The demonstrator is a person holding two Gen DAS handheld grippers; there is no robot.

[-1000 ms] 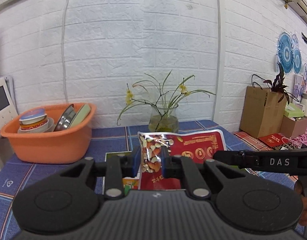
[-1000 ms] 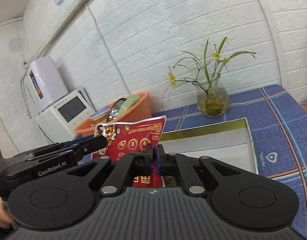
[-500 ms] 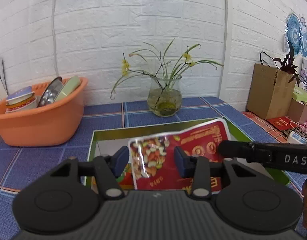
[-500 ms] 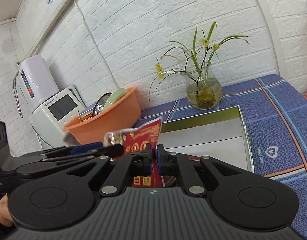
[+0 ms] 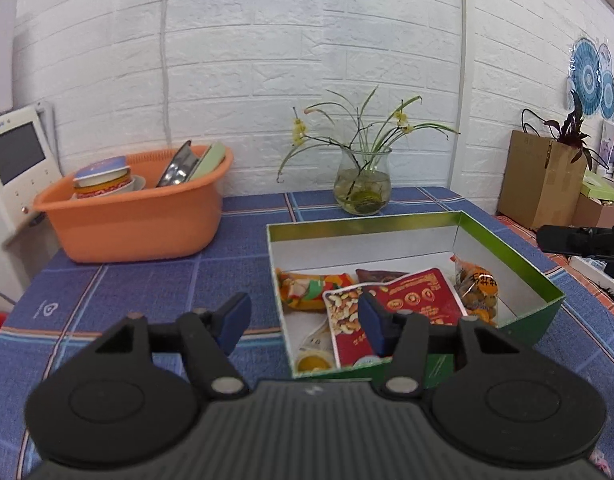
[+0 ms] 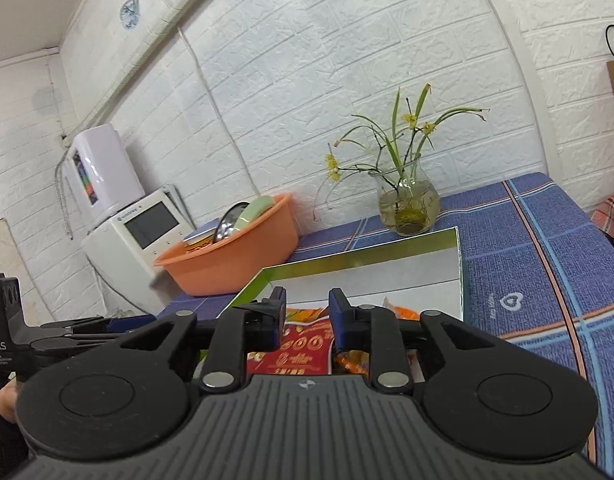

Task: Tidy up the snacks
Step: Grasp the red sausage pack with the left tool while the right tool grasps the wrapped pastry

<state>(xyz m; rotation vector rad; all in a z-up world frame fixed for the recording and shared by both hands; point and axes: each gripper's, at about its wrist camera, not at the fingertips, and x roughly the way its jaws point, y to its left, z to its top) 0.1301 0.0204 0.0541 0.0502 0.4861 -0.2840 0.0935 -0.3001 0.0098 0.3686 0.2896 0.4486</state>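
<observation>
Inside green box [image 5: 549,312], red nut pack [image 5: 419,300] released, both hand-held grippers just spread, "DAS" on left hand-held gripper [image 6: 11,344].

red nut packet [image 5: 411,304]: glossy film, catching glare | box [image 5: 519,268]: card, shiny green-gold rim, matt white inside | tablecloth [image 5: 147,276]: matt woven cloth, lying smooth | basin [image 5: 139,216]: smooth orange plastic at the cloth's far left corner | vase [image 5: 363,184]: clear glass, glinting | wall [image 5: 267,60]: rough matt white brick
</observation>
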